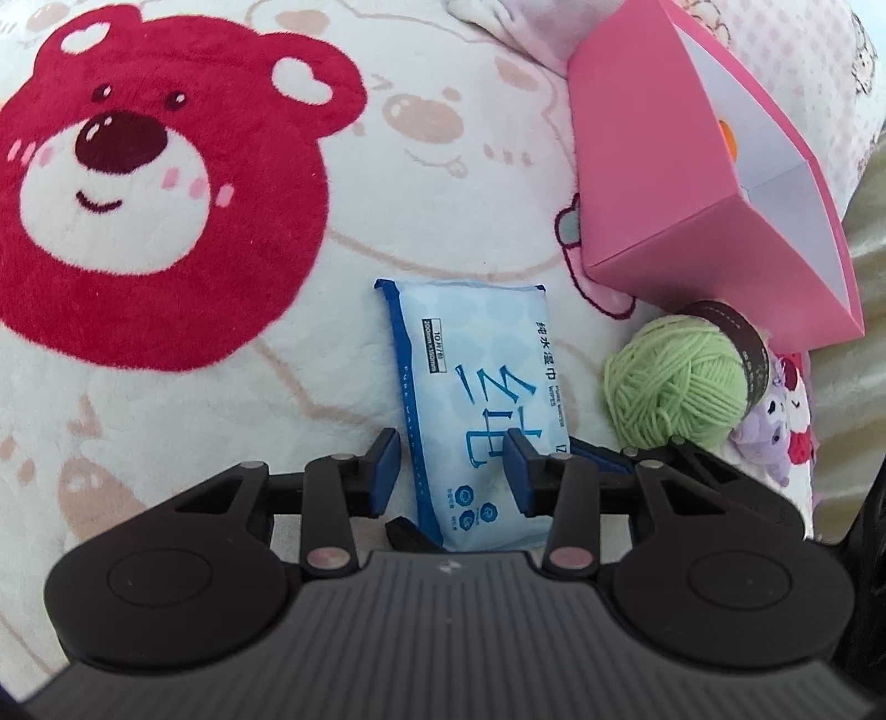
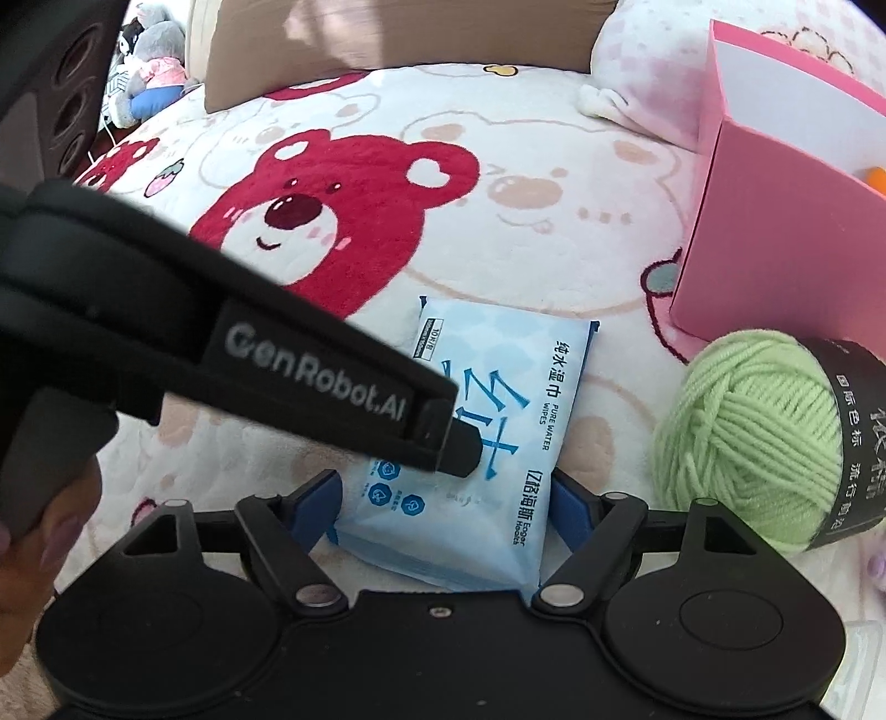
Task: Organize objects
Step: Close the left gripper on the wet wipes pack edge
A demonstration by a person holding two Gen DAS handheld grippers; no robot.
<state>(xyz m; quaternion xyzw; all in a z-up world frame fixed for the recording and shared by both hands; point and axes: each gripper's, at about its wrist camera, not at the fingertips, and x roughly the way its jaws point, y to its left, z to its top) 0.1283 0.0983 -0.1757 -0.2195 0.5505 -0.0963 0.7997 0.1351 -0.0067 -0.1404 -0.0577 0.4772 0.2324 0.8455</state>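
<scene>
A light blue wipes pack (image 1: 476, 382) (image 2: 498, 399) lies lengthwise on the bear-print blanket (image 1: 166, 387). My right gripper (image 2: 443, 507) is shut on its near end, with a blue pad against each long side. One of those fingers (image 1: 601, 457) shows to the right of the pack in the left wrist view. My left gripper (image 1: 451, 471) (image 2: 462, 451) reaches in from the left above the pack. Its jaws stand a little apart: the left pad is clear of the pack's edge and the right pad lies over the pack's top. A green yarn ball (image 1: 675, 382) (image 2: 747, 432) sits to the right of the pack.
An open pink box (image 1: 664, 183) (image 2: 775, 238) stands at the right behind the yarn, with something orange (image 1: 728, 135) inside. Small plush toys (image 1: 775, 426) lie at the blanket's right edge. A brown pillow (image 2: 387, 44) and a grey plush (image 2: 155, 66) are at the back. A hand (image 2: 33, 531) holds the left gripper's handle.
</scene>
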